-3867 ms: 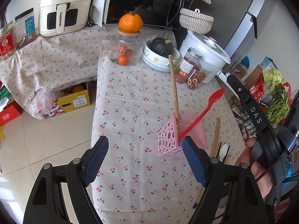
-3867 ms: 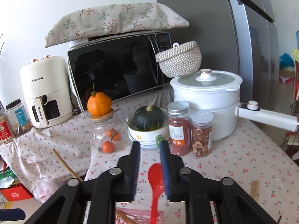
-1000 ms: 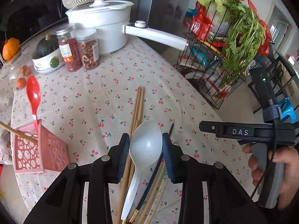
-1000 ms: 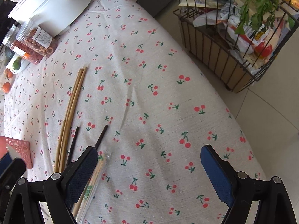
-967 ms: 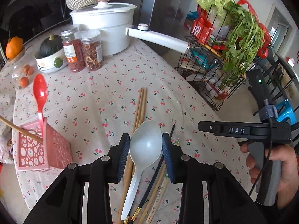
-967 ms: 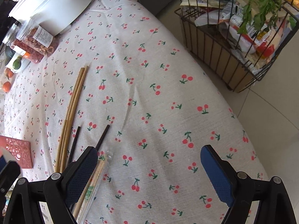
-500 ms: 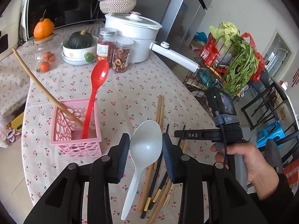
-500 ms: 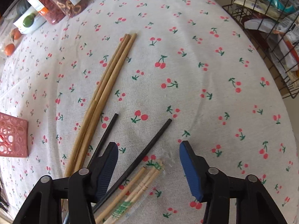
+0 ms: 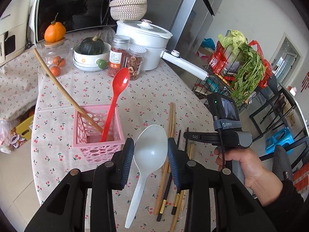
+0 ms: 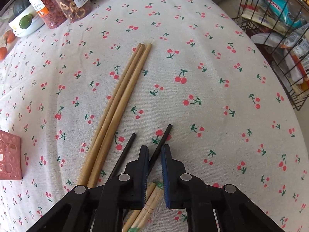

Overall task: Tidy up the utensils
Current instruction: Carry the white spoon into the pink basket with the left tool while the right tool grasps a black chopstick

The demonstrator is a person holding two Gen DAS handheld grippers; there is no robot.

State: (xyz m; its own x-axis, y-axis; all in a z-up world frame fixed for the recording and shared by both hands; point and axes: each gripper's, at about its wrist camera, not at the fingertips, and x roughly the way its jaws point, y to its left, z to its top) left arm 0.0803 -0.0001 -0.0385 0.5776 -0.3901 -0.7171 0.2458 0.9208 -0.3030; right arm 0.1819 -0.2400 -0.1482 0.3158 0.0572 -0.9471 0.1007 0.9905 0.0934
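My left gripper (image 9: 150, 150) is shut on a white plastic spoon (image 9: 149, 150), held by its bowl above the table, handle hanging down. To its left stands a pink perforated basket (image 9: 96, 129) holding a red spoon (image 9: 116, 96) and a long wooden chopstick (image 9: 63, 92). My right gripper (image 10: 155, 154) is low over the table, its jaws nearly closed around a black chopstick (image 10: 164, 135). A second black chopstick (image 10: 126, 148), three wooden chopsticks (image 10: 123, 96) and a wrapped pair (image 10: 150, 208) lie beside it.
Two jars (image 9: 125, 58), a bowl with a squash (image 9: 89, 52), a white pot (image 9: 143, 38) with a long handle and a fruit jar (image 9: 55, 58) stand at the table's back. A wire rack of vegetables (image 9: 241, 67) stands right of the table edge.
My left gripper has carried the white spoon up and toward the pink basket. My right gripper has dropped to the table and narrowed from wide open to almost closed around a black chopstick.
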